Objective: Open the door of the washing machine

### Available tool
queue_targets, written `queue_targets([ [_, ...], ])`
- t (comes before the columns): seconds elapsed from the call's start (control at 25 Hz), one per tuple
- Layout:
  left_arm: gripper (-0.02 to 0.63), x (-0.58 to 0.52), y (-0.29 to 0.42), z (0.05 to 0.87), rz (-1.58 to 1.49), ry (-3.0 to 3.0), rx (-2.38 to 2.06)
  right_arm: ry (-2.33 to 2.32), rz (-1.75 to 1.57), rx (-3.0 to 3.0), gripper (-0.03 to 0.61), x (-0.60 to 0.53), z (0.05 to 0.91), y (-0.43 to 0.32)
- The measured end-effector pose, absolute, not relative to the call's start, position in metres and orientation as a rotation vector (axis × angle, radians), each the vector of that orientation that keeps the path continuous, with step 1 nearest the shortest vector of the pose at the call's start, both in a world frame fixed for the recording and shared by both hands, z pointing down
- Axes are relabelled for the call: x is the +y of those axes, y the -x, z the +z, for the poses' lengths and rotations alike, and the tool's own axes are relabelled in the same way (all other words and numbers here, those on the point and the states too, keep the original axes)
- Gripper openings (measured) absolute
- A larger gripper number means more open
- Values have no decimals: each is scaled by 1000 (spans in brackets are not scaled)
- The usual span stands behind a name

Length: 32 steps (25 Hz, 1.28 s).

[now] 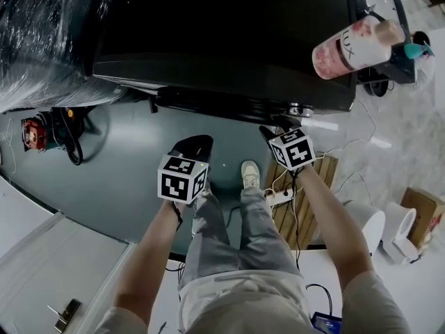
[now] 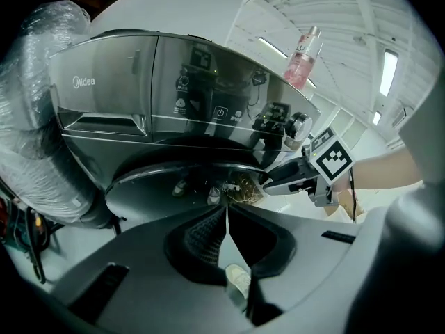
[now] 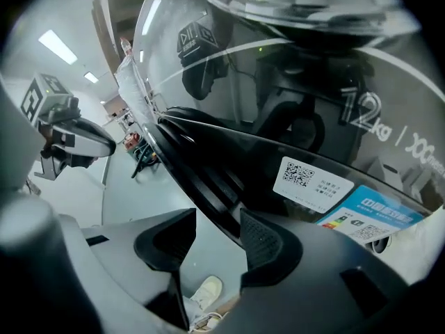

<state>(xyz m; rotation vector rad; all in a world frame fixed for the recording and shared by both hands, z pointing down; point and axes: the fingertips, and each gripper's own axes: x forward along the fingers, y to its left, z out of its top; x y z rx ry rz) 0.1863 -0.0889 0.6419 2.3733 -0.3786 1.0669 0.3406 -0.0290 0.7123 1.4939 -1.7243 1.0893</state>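
Left gripper (image 2: 226, 214): jaws closed together, empty, at 9 o'clock of right gripper (image 3: 217, 232).
Right gripper: jaws apart, straddling the black rim of round dark-glass door (image 3: 201, 186).
Door: 12 o'clock, on dark grey washing machine (image 1: 222, 40).

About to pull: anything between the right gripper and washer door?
Nothing: the right gripper view shows the door's rim between the open jaws of the right gripper.

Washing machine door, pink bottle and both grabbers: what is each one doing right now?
Left gripper: jaws together, empty.
Right gripper: jaws apart.
Washing machine door: rim between the right gripper's jaws; open or latched, cannot tell.
Pink bottle: upright on top of the washing machine.
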Motion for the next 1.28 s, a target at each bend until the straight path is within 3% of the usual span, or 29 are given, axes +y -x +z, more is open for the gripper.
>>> queue_targets([
  [0.6,29,-72,-155,662,1064,-2329,-403,-1441,1158,-1687,184,-2,715,-310],
  [1.28,29,-28,-34,683,1094,-2255,-524,-1503,1348,-1542,175,60,722,-193],
])
